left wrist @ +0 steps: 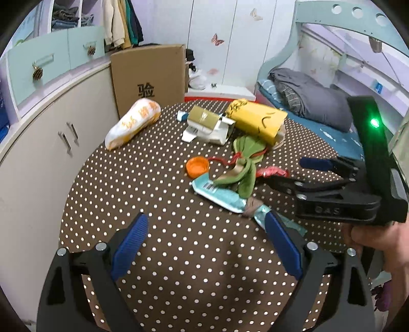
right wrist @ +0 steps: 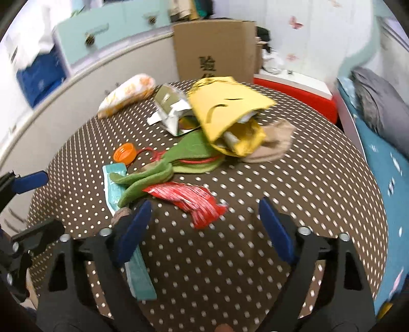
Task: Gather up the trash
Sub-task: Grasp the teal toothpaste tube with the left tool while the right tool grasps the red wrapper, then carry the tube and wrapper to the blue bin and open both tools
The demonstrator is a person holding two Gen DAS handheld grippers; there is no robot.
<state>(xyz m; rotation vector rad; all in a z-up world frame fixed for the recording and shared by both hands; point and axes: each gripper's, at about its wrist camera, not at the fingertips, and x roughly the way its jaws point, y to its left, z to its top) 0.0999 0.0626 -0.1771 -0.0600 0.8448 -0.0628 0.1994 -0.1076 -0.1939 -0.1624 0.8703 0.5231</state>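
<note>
Round desk (left wrist: 127, 184) carries a brown cloth with white dots. Behind it, a tall cardboard box (left wrist: 149, 76) stands upright against the beige cabinet (left wrist: 38, 158), a printed character on its front. Pale green drawers (left wrist: 51, 61) run above the cabinet, with clothes (left wrist: 122, 23) hanging beyond. To the right, a bed (left wrist: 332, 135) with a blue sheet holds a folded grey blanket (left wrist: 314, 99). Butterfly stickers (left wrist: 217, 39) mark the white wardrobe doors.

A round worktop (left wrist: 158, 194) in brown cloth with white dots carries scattered litter: a white-and-orange bag (left wrist: 133, 122) at the far left, a crushed carton (left wrist: 207, 127), a yellow pouch (left wrist: 258, 120), an orange cap (left wrist: 196, 166), green scraps (left wrist: 246, 163), a teal wrapper (left wrist: 222, 195) and a red wrapper (right wrist: 189, 201).
</note>
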